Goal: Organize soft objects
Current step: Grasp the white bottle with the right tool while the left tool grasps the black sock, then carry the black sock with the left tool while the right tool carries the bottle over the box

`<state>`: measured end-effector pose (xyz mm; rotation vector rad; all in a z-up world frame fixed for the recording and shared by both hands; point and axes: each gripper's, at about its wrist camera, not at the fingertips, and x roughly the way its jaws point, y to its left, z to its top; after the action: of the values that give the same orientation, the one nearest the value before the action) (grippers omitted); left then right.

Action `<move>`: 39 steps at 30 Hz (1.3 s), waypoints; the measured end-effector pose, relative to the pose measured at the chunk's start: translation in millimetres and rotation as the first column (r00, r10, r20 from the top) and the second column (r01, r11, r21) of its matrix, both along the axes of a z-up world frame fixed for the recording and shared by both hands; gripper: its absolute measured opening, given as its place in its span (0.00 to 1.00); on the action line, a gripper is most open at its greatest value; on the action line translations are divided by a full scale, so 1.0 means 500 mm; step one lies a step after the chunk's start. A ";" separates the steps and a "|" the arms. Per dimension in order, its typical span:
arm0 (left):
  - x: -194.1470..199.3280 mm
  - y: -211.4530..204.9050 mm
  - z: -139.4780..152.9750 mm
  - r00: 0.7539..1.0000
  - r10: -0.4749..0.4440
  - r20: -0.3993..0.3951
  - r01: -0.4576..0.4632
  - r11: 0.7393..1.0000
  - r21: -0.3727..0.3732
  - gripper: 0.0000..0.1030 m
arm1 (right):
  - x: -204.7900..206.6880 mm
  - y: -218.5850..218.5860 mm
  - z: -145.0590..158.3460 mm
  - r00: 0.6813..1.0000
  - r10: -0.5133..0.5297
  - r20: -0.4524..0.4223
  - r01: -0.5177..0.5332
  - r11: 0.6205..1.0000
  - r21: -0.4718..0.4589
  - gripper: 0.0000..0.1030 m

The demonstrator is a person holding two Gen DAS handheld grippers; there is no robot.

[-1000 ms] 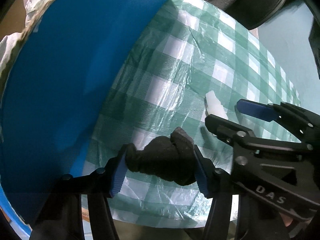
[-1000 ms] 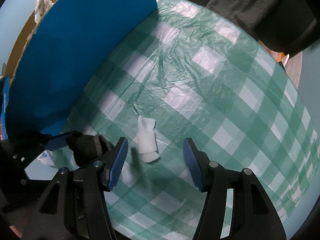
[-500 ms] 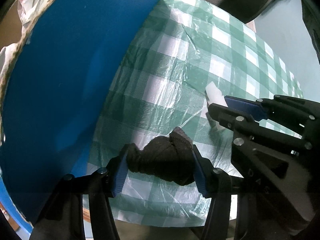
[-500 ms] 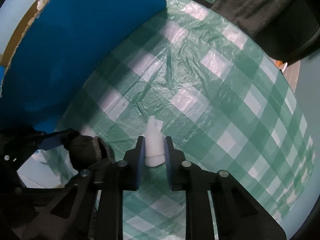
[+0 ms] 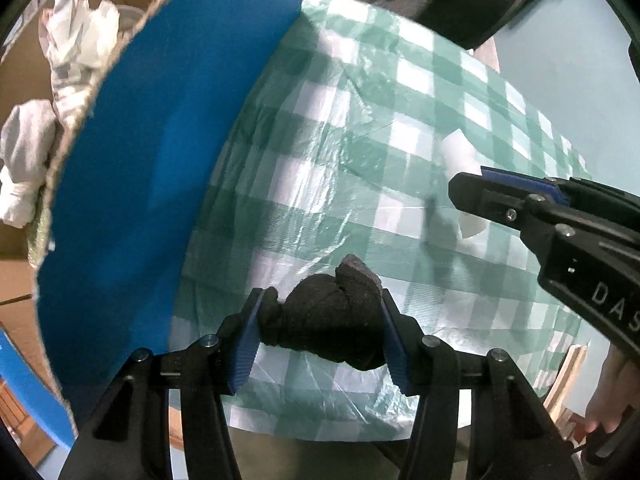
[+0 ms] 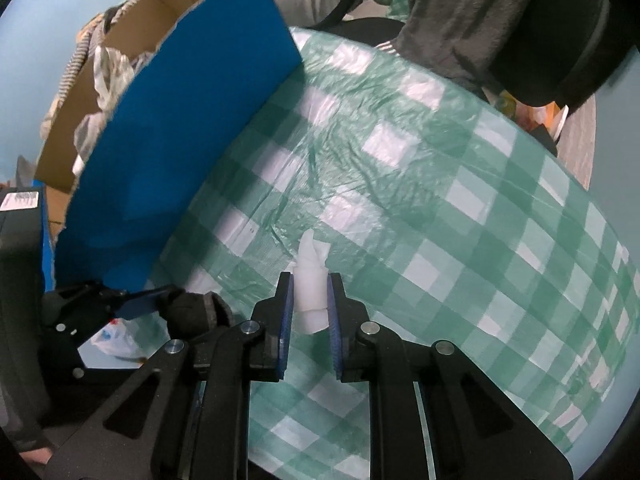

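My left gripper (image 5: 320, 332) is shut on a black rolled sock (image 5: 326, 320) and holds it above the near edge of the table. My right gripper (image 6: 309, 304) is shut on a small white rolled cloth (image 6: 310, 284) and holds it lifted above the green checked tablecloth (image 6: 440, 200). In the left wrist view the right gripper (image 5: 496, 184) sits to the right with the white cloth (image 5: 460, 152) in it. In the right wrist view the left gripper (image 6: 160, 296) with the black sock (image 6: 192, 312) is at the lower left.
A blue cardboard box (image 5: 152, 152) stands at the left of the table, open on top, with several white and grey soft items (image 5: 76, 40) inside; it also shows in the right wrist view (image 6: 172, 132). A dark chair with grey fabric (image 6: 500, 20) is behind the table.
My right gripper closed on the white cloth and lifted it off the table. Both grippers rose, so the inside of the box now shows. The left gripper kept its hold on the sock.
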<state>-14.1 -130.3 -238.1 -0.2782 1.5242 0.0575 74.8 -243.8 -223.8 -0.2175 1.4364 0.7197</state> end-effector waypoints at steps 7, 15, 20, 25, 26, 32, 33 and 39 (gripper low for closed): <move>0.012 -0.026 0.050 0.998 -0.041 0.040 0.041 0.999 0.023 0.54 | 0.010 -0.018 0.043 0.999 -0.019 0.031 0.018 0.999 0.027 0.14; 0.024 -0.046 0.118 0.992 -0.077 0.097 0.074 0.997 0.031 0.54 | 0.011 -0.032 0.085 0.997 -0.037 0.066 0.033 0.998 0.061 0.14; 0.028 -0.044 0.155 0.987 -0.097 0.130 0.093 0.995 0.033 0.54 | 0.008 -0.034 0.114 0.995 -0.044 0.084 0.038 0.997 0.074 0.14; 0.025 -0.022 0.189 0.981 -0.108 0.161 0.101 0.994 0.048 0.54 | 0.004 -0.032 0.154 0.993 -0.051 0.105 0.041 0.995 0.095 0.14; 0.025 -0.019 0.198 0.979 -0.112 0.169 0.104 0.993 0.055 0.53 | 0.005 -0.031 0.161 0.993 -0.051 0.109 0.041 0.994 0.098 0.14; 0.022 0.002 0.229 0.973 -0.121 0.196 0.108 0.991 0.076 0.53 | 0.006 -0.019 0.200 0.989 -0.064 0.131 0.048 0.992 0.119 0.14; 0.021 0.004 0.234 0.973 -0.121 0.199 0.107 0.991 0.078 0.54 | 0.006 -0.017 0.206 0.989 -0.064 0.136 0.047 0.991 0.122 0.14; 0.017 0.036 0.264 0.968 -0.112 0.226 0.095 0.992 0.085 0.54 | 0.003 0.011 0.241 0.986 -0.056 0.160 0.034 0.990 0.138 0.14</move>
<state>-5.8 -112.4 -106.3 -0.1403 1.3005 -0.0022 76.2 -238.1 -103.5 -0.1354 1.2283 0.7418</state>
